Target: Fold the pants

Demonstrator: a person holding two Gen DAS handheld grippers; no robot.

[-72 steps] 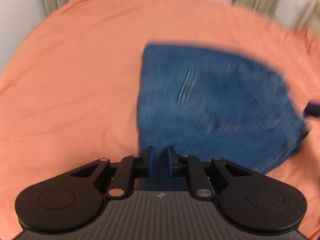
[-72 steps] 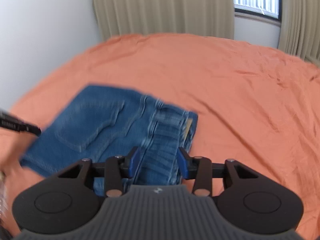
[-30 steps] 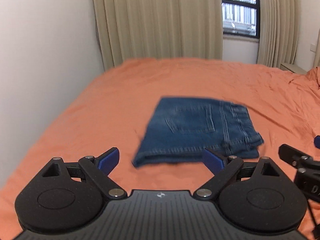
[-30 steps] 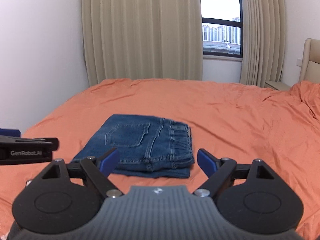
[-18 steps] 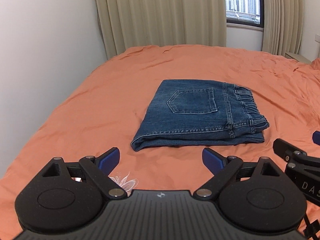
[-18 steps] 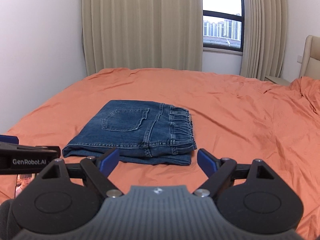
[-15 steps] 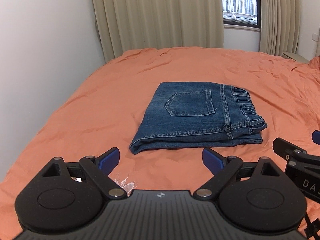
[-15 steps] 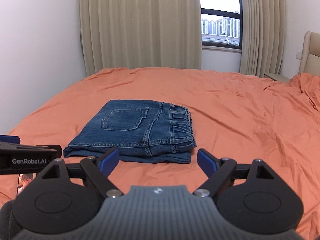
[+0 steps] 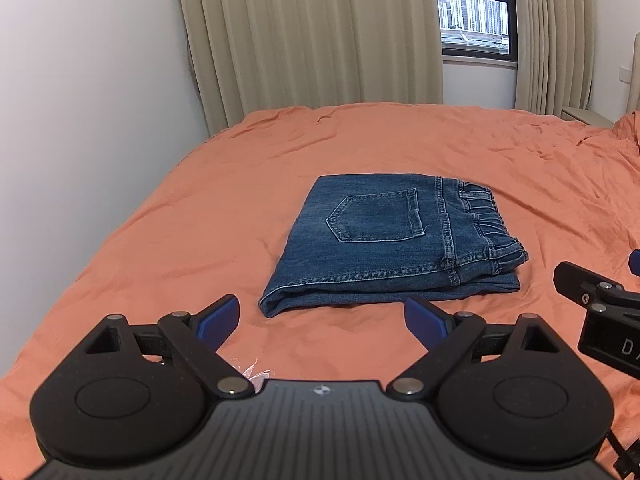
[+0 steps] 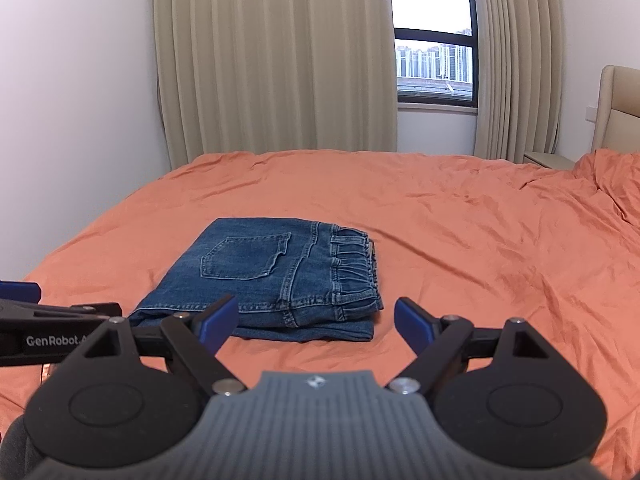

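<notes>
A pair of blue denim jeans [image 9: 394, 240] lies folded into a compact, roughly square stack on a bed spread with an orange sheet [image 9: 180, 232], toward the bed's left side and well short of its far edge by the curtains. The top layer shows a stitched back pocket [image 9: 376, 216], pointed at one end, and the gathered elastic waistband [image 9: 486, 226] with its belt loops runs along the stack's right side. The rounded fold of the denim faces the near edge of the bed, with the lower layers showing beneath it. The sheet is softly creased, more so toward the right side, where it bunches up.

The left gripper [image 9: 322, 316] hangs above the near part of the bed, its black linkage arms spread and its blue-padded fingers [image 9: 219, 319] wide apart, holding nothing. The right gripper [image 10: 316, 318] is likewise released, its blue fingertips [image 10: 412, 322] splayed and clear of the jeans, which sit just ahead of it.

Beige pleated curtains [image 10: 272, 60] hang beyond the far edge of the bed beside a dark-framed window [image 10: 434, 48] giving onto high-rise buildings. A padded cream headboard [image 10: 620, 108] stands at the right.
</notes>
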